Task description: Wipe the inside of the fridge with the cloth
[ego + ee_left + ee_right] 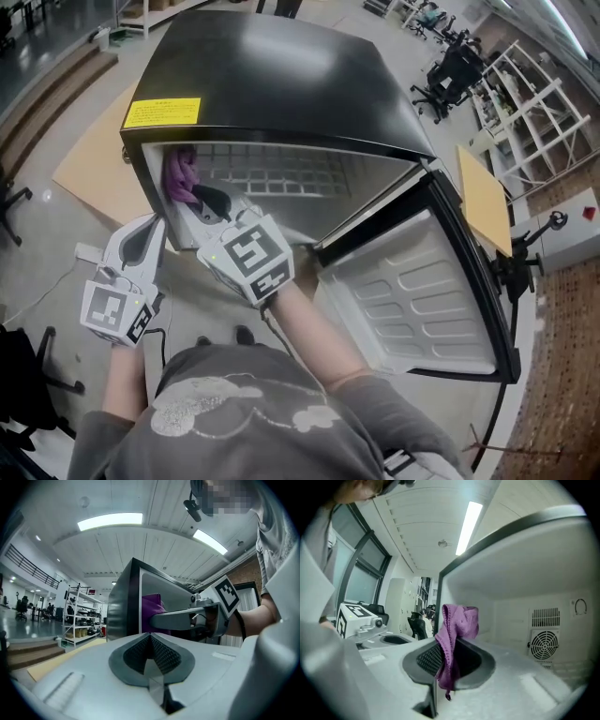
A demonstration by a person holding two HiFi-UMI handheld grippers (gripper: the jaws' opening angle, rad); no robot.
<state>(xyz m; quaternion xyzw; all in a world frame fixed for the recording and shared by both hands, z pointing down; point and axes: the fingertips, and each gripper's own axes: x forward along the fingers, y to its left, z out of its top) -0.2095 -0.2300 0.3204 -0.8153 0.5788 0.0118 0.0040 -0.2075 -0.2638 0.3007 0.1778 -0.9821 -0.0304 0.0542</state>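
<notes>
**Gripping a purple cloth (180, 174) at the fridge (281, 84)**

The right hand-held gripper (197, 195) is pinching the purple cloth between closed jaws just inside the open fridge, seemingly brushing its left-hand wall. That gripper's view is revealing a round fan grille (543, 646) on the rear wall, unseen from the head view. The left hand-held gripper (157, 227) is hovering just outside, jaws pressed together on nothing.

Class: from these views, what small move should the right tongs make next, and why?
Probably press the purple cloth, shut in the right tongs, onto the white inner wall of the black fridge and sweep; it hangs inside, apparently touching nothing.
</notes>
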